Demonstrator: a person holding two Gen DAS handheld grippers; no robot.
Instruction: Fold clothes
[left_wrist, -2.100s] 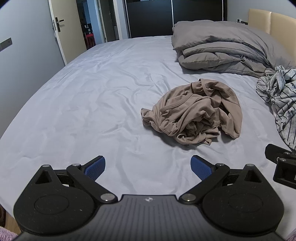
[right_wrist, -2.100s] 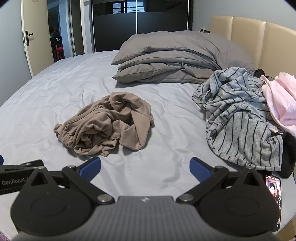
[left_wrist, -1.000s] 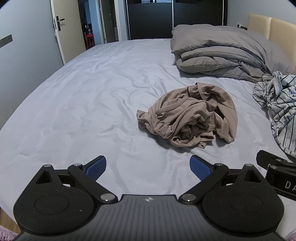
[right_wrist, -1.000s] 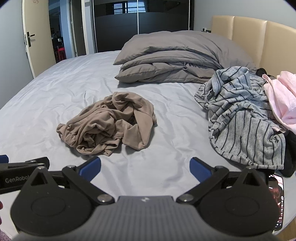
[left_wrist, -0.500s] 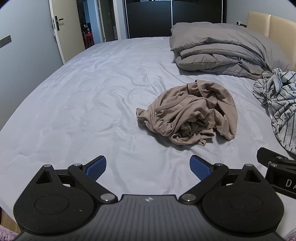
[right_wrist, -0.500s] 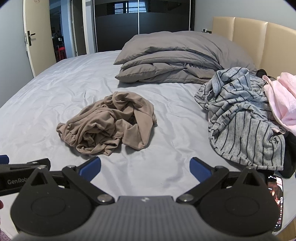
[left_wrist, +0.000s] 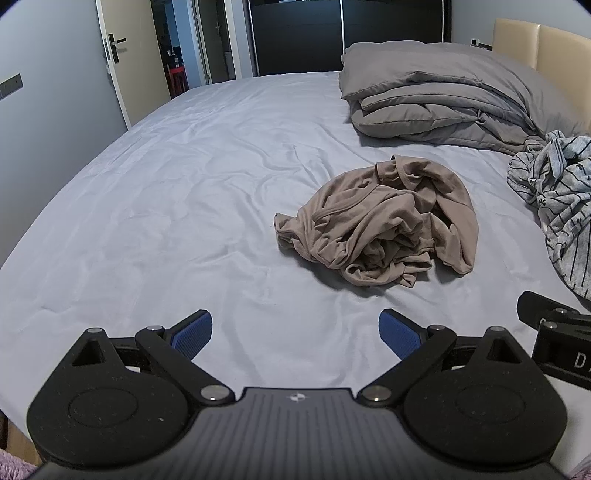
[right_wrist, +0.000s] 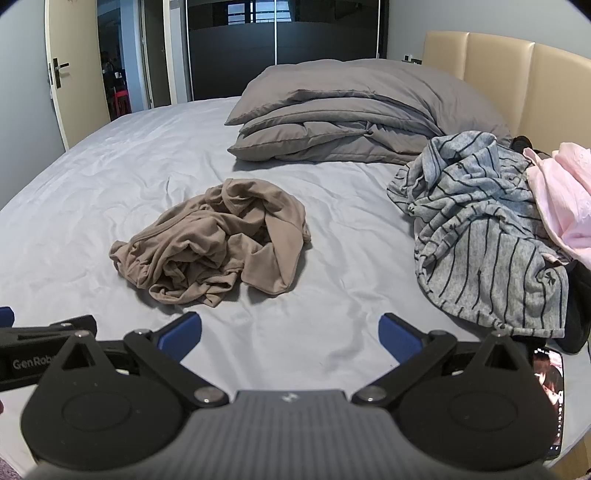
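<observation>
My left gripper (left_wrist: 295, 334): held low over the near edge of the bed, its blue-padded fingers (left_wrist: 192, 335) spread wide with nothing between them.
My right gripper (right_wrist: 290, 334): just beside my left one, on its right, also spread wide and empty.
Tan garment (left_wrist: 380, 221): a crumpled heap on the sheet, ahead of my left gripper and a little to its right; ahead and to the left of my right gripper. Neither gripper touches it.
Bed sheet (left_wrist: 177, 206): pale grey and wrinkled, bare ahead and to the left of my left gripper.
Striped grey garment (right_wrist: 484, 236): bunched up ahead and to the right of my right gripper, well apart from the tan heap.
Pink garment (right_wrist: 565, 199): at the far right of my right gripper's view, lying against the striped one.
Grey pillows (right_wrist: 343, 125): stacked far ahead, beyond the tan heap, by the beige headboard (right_wrist: 517, 77).
Phone (right_wrist: 550, 387): by my right gripper's right finger, at the bed's near edge, screen lit.
</observation>
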